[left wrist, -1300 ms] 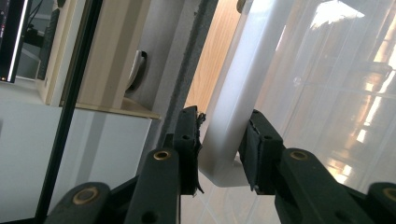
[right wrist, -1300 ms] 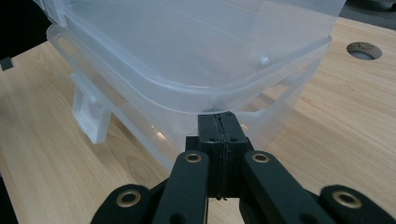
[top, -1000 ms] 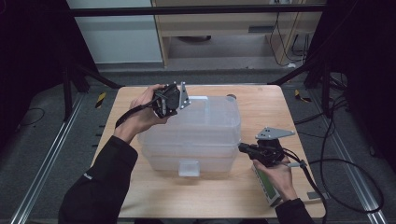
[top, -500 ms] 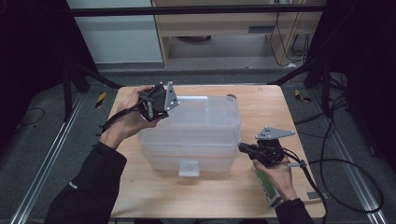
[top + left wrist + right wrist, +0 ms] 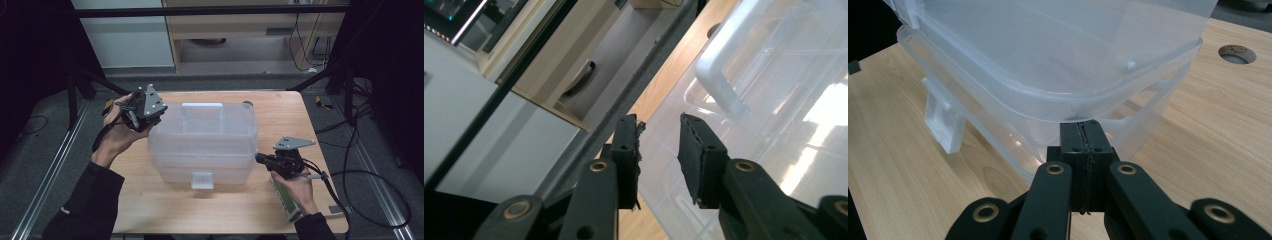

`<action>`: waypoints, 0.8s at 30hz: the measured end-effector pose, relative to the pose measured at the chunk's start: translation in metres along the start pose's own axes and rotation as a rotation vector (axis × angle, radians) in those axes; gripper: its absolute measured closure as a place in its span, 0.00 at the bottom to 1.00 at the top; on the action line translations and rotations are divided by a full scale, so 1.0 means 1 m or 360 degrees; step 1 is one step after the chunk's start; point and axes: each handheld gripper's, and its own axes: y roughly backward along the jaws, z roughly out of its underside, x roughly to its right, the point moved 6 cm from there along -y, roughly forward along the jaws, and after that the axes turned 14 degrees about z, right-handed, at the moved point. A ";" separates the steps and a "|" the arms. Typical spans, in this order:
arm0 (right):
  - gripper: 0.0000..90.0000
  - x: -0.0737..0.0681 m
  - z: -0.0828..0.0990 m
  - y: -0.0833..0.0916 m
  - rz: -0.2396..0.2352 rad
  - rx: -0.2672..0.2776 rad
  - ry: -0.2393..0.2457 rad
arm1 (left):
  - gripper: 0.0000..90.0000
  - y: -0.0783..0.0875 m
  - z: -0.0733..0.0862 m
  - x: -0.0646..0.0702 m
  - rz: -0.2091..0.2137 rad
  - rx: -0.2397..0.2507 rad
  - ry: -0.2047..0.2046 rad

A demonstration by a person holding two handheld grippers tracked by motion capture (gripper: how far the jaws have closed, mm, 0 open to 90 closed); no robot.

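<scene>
I see one left gripper (image 5: 145,107) raised above the tabletop's (image 5: 165,215) far-left corner, beside the box's left end; its jaws have just been closing, stand apart and hold nothing. One clear plastic storage box (image 5: 202,142) sits mid-tabletop, with one white handle (image 5: 201,106) on its lid and one front latch (image 5: 202,179). One right gripper (image 5: 1082,134), jaws pressed together, touches the box's lid rim by the right edge.
</scene>
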 end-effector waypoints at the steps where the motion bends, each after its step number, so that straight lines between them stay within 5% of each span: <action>1: 1.00 0.000 0.000 0.000 -0.0001 0.0000 -0.0001 | 0.78 0.001 0.003 -0.001 0.0000 0.0003 0.0027; 11: 1.00 0.000 0.000 0.000 -0.0001 -0.0005 0.0005 | 0.87 0.013 0.031 -0.007 -0.0080 0.0156 0.0283; 19: 1.00 0.000 0.000 0.000 -0.0004 -0.0004 0.0008 | 0.92 0.020 0.048 -0.004 -0.0139 0.0253 0.0386; 24: 1.00 0.001 -0.001 0.000 -0.0003 0.0000 0.0009 | 0.93 0.027 0.068 -0.001 -0.0159 0.0328 0.0510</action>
